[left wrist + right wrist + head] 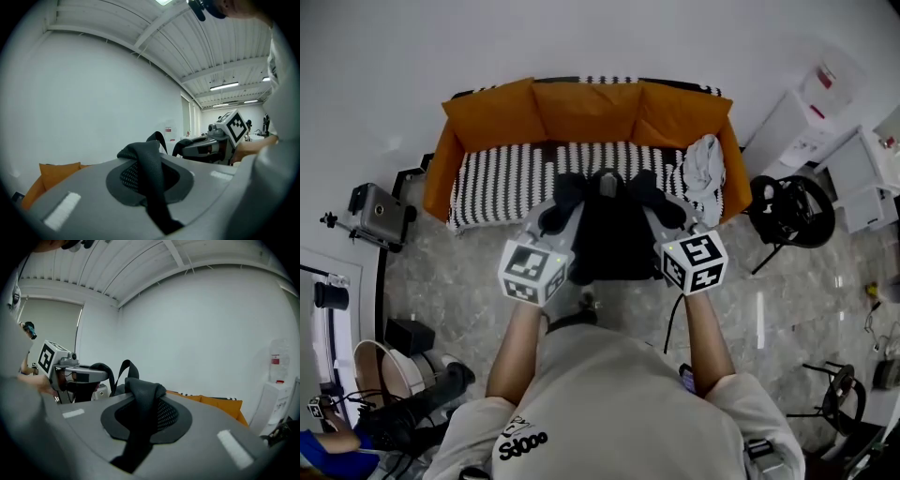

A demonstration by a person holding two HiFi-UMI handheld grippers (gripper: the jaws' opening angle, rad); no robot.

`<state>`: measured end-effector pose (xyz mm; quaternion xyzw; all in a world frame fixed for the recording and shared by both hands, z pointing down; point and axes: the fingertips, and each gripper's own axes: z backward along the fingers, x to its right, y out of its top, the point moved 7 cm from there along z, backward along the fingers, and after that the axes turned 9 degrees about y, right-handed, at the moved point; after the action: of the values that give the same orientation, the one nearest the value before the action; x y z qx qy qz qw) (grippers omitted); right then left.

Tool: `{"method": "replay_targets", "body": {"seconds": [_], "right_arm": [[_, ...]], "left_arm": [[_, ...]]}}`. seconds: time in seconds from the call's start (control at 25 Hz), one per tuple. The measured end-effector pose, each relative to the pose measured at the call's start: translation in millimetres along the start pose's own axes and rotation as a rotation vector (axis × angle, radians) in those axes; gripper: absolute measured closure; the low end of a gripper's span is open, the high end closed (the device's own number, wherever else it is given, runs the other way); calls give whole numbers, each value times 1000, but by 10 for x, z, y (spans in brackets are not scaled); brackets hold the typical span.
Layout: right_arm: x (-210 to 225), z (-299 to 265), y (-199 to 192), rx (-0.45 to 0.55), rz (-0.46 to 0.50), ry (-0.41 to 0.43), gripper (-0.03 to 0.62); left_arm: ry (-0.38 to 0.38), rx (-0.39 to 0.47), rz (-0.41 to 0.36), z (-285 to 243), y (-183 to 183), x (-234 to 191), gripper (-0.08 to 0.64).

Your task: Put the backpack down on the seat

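Note:
A black backpack (607, 236) hangs upright in front of the sofa, above the floor and just short of the black-and-white striped seat (502, 175). My left gripper (557, 217) is shut on the backpack's left shoulder strap (148, 171). My right gripper (664, 214) is shut on the right shoulder strap (142, 414). In each gripper view the mesh strap runs up between the grey jaws and folds over their tips. The backpack's top handle (607, 184) shows between the two grippers. Its lower part is hidden behind the marker cubes.
The sofa has orange back cushions (586, 111) and orange arms. A crumpled white cloth (703, 171) lies at the seat's right end. A grey case (379, 214) stands at the left, a black wheeled stand (793, 211) and white cabinets (814, 120) at the right.

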<state>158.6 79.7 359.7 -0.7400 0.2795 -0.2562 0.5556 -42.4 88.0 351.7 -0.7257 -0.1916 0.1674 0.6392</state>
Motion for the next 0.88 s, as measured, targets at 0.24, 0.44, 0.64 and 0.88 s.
{"method": "replay_targets", "body": {"seconds": [0.24, 0.44, 0.64, 0.88], "right_arm": [[196, -367, 159, 3, 4, -18, 548], [328, -673, 287, -2, -4, -26, 548], [481, -928, 366, -3, -16, -46, 548], [595, -1252, 390, -24, -27, -65, 548]], "left_arm": [[-10, 10, -6, -336, 97, -344, 537], [-16, 16, -3, -576, 144, -639, 537], [-32, 18, -15, -812, 168, -866, 537], [-58, -2, -10, -1035, 116, -1154, 537]]}}
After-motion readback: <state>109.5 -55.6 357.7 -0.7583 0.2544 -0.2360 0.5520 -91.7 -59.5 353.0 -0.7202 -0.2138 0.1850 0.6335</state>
